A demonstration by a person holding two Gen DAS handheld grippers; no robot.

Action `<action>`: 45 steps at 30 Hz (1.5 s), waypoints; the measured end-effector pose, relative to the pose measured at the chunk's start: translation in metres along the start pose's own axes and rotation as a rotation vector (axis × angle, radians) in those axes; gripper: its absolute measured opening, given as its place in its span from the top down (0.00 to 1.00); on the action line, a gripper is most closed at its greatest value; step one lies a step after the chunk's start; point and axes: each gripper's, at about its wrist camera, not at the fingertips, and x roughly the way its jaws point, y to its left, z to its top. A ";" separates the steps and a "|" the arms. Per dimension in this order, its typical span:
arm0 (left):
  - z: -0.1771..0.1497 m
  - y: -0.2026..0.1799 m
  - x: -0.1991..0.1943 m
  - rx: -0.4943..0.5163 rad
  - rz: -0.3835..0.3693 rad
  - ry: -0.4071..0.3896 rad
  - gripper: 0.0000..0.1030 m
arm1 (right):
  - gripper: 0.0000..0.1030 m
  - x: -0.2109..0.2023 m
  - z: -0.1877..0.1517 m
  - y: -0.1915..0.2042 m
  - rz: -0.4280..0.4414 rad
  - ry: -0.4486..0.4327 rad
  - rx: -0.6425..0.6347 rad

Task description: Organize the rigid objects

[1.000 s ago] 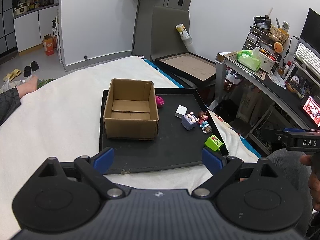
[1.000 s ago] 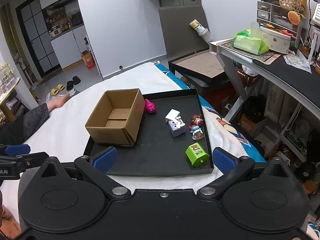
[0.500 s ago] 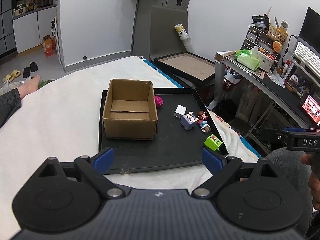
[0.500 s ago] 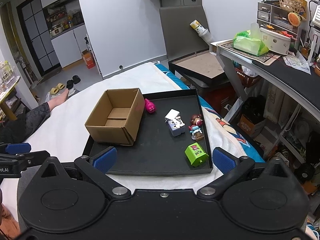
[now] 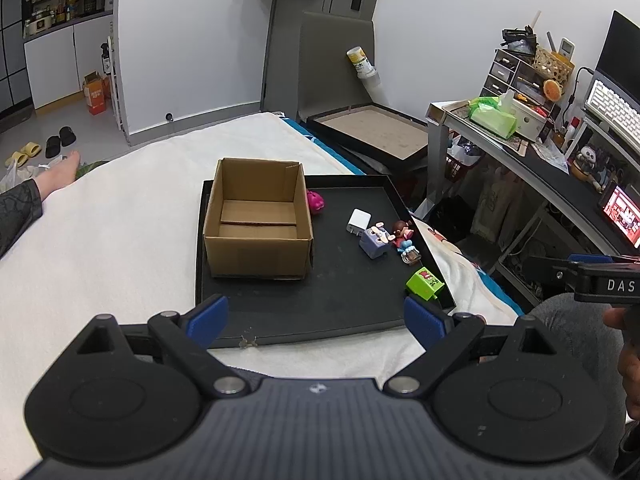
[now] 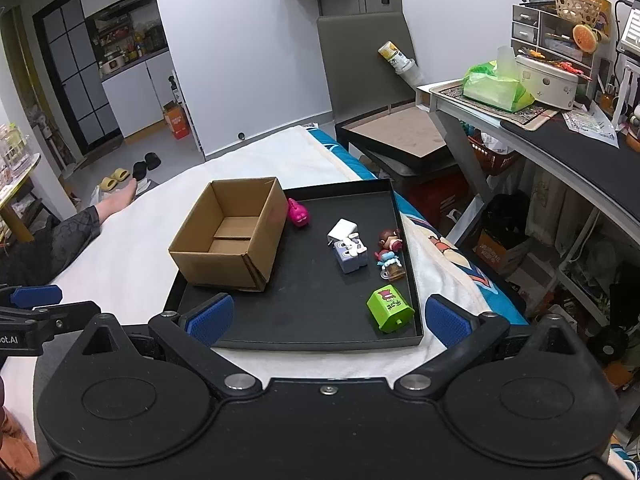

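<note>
The left gripper (image 5: 316,322) has its jaws wide and holds nothing; the right gripper (image 6: 326,320) is wide and empty too; a black tray (image 6: 304,320) sits on the white bed (image 5: 100,240); an empty cardboard box (image 5: 258,232) stands on the tray's left side; the pink toy (image 6: 298,214) lies just beside the box; the white charger (image 6: 342,230), the purple block toy (image 6: 352,258), the little doll (image 6: 390,254) and the green toy house (image 6: 390,308) sit along the tray's right side.

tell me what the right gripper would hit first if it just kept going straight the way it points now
Probably the bare floor of the black tray, near its front edge. The right gripper is open and empty, angled down between the cardboard box and the green toy block; depth is hard to judge.
</note>
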 end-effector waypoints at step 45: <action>0.013 0.025 0.053 -0.070 0.008 0.068 0.09 | 0.00 0.040 -0.002 -0.019 0.027 0.035 0.055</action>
